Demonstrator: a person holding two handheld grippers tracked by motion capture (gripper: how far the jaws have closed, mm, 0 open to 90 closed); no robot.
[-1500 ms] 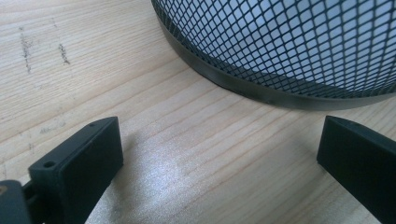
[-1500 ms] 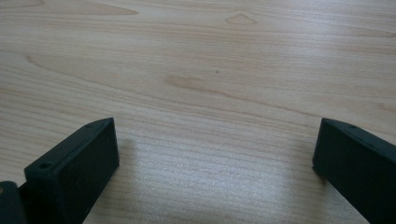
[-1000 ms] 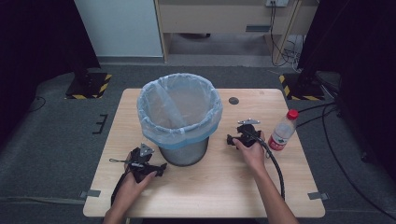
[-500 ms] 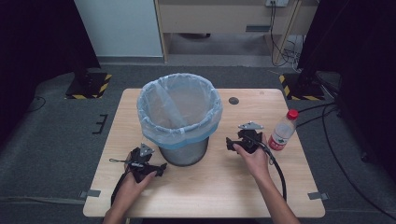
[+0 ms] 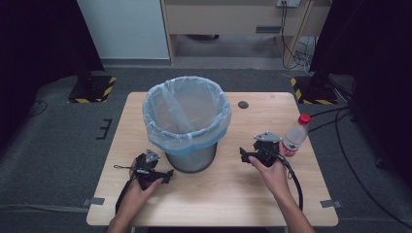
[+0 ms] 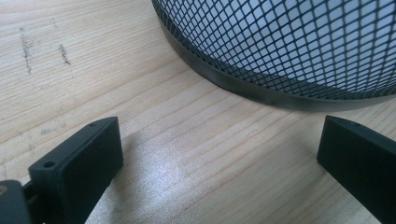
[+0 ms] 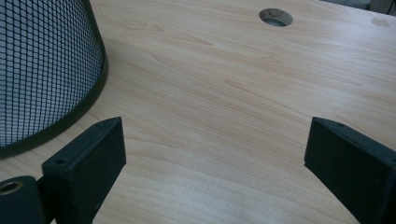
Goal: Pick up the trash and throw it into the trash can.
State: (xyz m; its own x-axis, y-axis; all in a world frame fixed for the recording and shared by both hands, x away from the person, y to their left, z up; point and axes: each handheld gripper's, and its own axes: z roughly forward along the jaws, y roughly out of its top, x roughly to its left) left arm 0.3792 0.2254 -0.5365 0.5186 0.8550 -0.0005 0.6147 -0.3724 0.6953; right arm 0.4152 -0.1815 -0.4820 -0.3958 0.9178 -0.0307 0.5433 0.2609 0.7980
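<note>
1. Now the right hand-held gripper (image 5: 244, 156) has eased a touch lower and toward the person compared with a second ago, jaws wide apart, nothing between them.
2. Just ahead of it and to its left stands the mesh bin (image 5: 190, 156), its black base rim close by the left jaw in the right gripper view (image 7: 46, 70).
3. Behind that hand-held gripper, on its outer side, waits the bottle (image 5: 295, 134) with the red cap, upright and untouched.
4. Over on the other side, the left hand-held gripper (image 5: 167, 173) has held its spot, jaws spread and empty, the bin's base just beyond them.
5. The blue liner (image 5: 187, 114) sits folded over the bin's rim.
6. Judging by this, both hands are only settling on the table (image 5: 228, 194); no grasp has begun.
</note>
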